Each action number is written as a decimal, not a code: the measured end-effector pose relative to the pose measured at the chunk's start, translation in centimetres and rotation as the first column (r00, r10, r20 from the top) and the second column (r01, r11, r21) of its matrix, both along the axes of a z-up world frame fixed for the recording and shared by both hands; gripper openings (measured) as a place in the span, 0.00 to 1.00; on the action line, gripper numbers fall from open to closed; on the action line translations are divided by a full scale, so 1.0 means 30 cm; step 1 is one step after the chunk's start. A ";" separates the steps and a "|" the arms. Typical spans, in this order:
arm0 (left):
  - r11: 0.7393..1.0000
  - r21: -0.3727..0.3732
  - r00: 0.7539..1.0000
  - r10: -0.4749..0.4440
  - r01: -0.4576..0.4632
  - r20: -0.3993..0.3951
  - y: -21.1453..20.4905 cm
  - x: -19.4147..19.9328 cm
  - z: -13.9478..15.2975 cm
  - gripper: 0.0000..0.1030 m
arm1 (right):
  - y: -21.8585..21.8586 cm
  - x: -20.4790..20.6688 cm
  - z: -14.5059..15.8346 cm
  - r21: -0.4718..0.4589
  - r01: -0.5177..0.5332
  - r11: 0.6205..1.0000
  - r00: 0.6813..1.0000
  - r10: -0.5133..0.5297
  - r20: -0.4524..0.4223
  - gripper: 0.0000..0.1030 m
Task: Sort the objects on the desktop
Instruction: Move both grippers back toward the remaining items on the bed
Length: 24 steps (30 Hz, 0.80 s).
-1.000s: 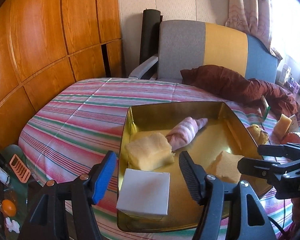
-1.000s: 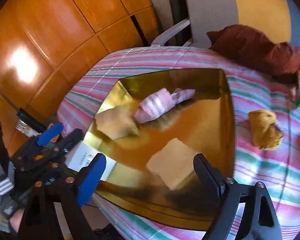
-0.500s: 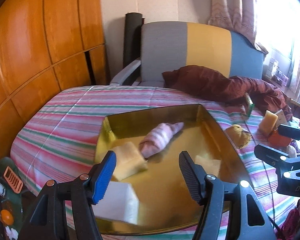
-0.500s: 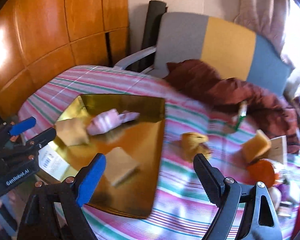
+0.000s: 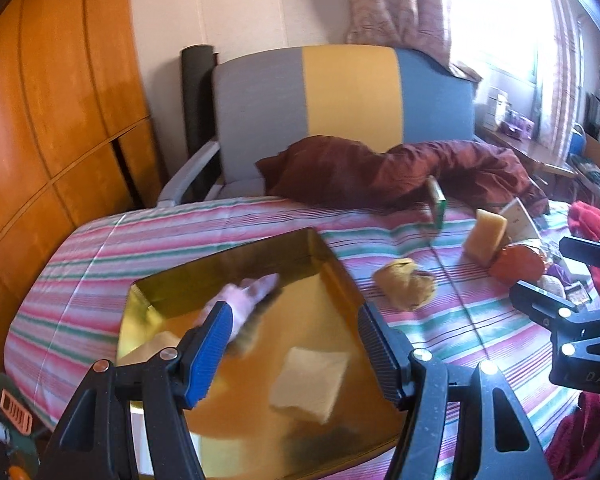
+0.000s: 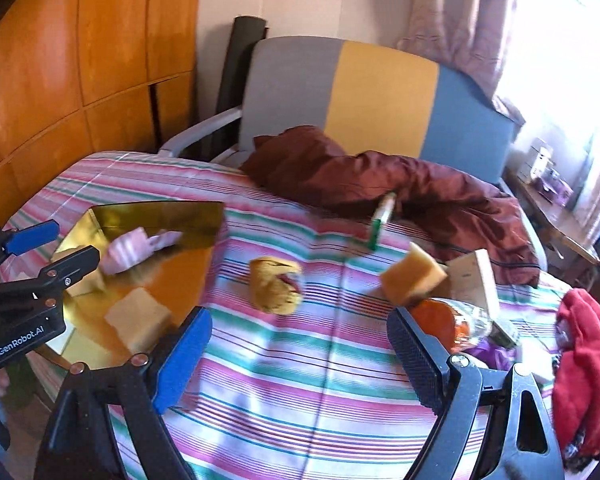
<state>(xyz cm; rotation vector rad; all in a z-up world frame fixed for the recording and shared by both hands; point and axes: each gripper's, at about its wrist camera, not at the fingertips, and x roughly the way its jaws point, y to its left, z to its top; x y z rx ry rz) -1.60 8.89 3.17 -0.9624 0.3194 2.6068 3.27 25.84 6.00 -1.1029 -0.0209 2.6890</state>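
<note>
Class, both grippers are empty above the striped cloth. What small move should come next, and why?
Probably the right gripper should ease forward and down toward the crumpled yellow cloth. It lies loose on the striped tablecloth just beside the gold tray, which already holds sponges and a pink roll, and it is the nearest unsorted item ahead of the open jaws.

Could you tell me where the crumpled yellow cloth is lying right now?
The crumpled yellow cloth lies on the striped bedspread, just right of the gold tray and left of the yellow sponge.
</note>
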 end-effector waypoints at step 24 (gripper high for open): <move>0.982 -0.021 0.982 -0.184 0.185 0.051 0.350 -0.064 -0.054 0.64 | 0.307 0.017 -0.064 0.037 0.130 0.991 0.990 -0.132 0.053 0.87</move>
